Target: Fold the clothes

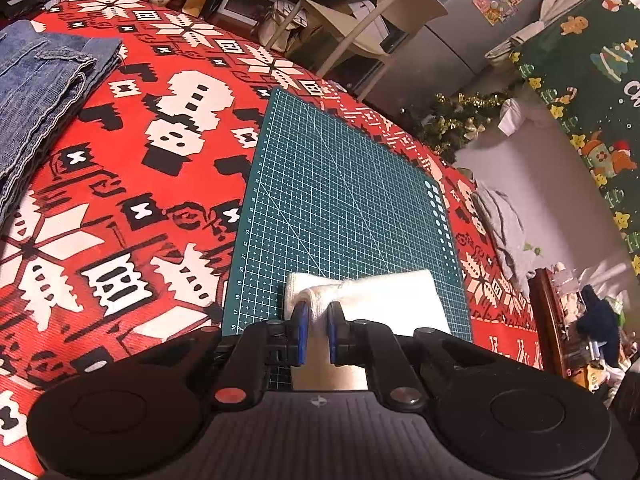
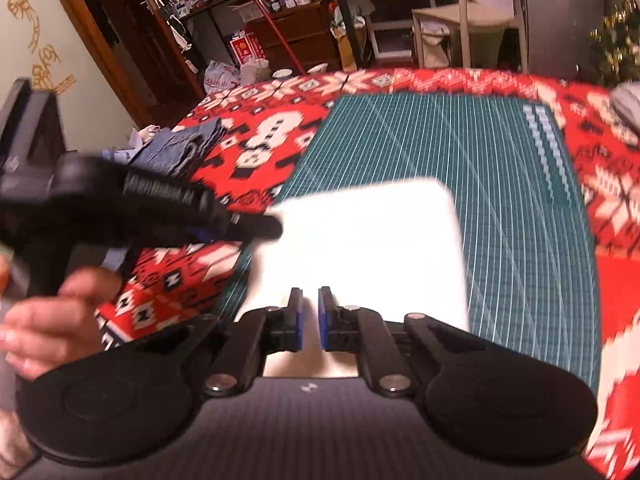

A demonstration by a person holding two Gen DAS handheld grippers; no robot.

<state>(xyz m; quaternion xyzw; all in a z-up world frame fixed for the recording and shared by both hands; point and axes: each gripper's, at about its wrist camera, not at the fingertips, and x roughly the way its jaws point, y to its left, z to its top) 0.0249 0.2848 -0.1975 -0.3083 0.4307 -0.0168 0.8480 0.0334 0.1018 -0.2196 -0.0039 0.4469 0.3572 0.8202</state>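
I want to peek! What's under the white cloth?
The white cloth lies on the green cutting mat, which sits on the red patterned tablecloth. The left gripper pinches its edge. Anything beneath the cloth's middle is covered.

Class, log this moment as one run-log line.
left gripper: shut on white cloth | right gripper: over cloth, grip unclear | cutting mat | folded jeans: aside

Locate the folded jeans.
In the left wrist view, the folded jeans lie at the far left on the red tablecloth, left of the green cutting mat.

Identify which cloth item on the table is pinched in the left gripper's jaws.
The white folded cloth on the green cutting mat; the left gripper pinches its bunched edge. The blue denim piece lies apart, untouched, on the red tablecloth.
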